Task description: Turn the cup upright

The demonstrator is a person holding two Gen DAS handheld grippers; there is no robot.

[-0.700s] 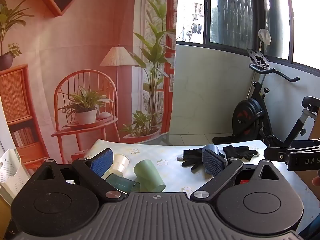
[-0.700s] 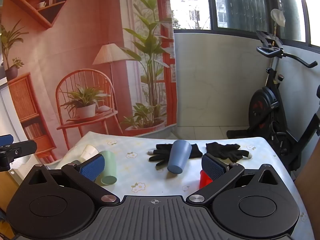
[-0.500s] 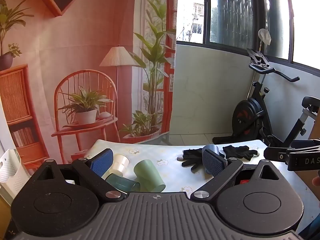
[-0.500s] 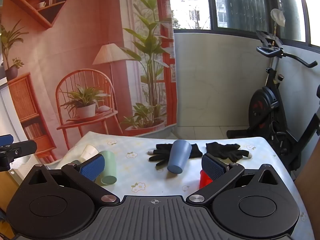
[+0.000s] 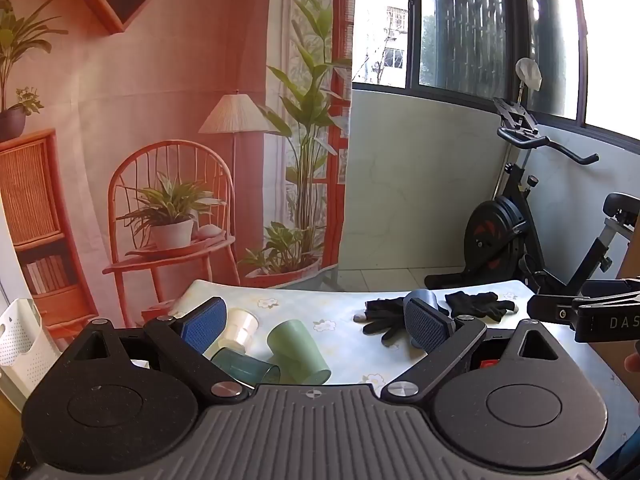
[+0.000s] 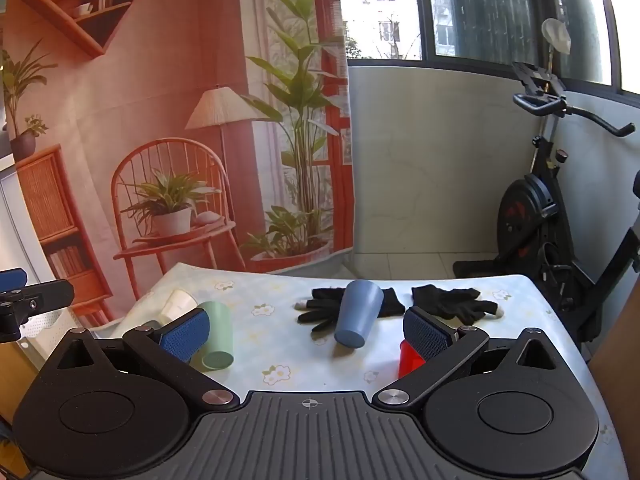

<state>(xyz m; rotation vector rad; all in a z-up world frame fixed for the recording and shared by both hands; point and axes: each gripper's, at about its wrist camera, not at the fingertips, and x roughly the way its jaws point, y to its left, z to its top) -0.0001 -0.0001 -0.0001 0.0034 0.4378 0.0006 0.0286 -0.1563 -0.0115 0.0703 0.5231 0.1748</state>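
Observation:
Several cups lie on their sides on a floral tablecloth (image 6: 280, 308). A light green cup (image 5: 298, 352), a white cup (image 5: 240, 326) and a dark teal cup (image 5: 244, 368) lie near my left gripper (image 5: 316, 324), which is open and empty above them. A blue cup (image 6: 358, 312) lies on a black glove (image 6: 320, 312), ahead of my right gripper (image 6: 308, 336), which is open and empty. A red cup (image 6: 409, 358) sits behind its right finger, mostly hidden. The green cup (image 6: 216, 340) also shows in the right wrist view.
A second black glove (image 6: 452, 304) lies at the table's far right. An exercise bike (image 6: 552, 216) stands beyond the table on the right. A white basket (image 5: 20, 340) is at the left. A printed backdrop hangs behind the table.

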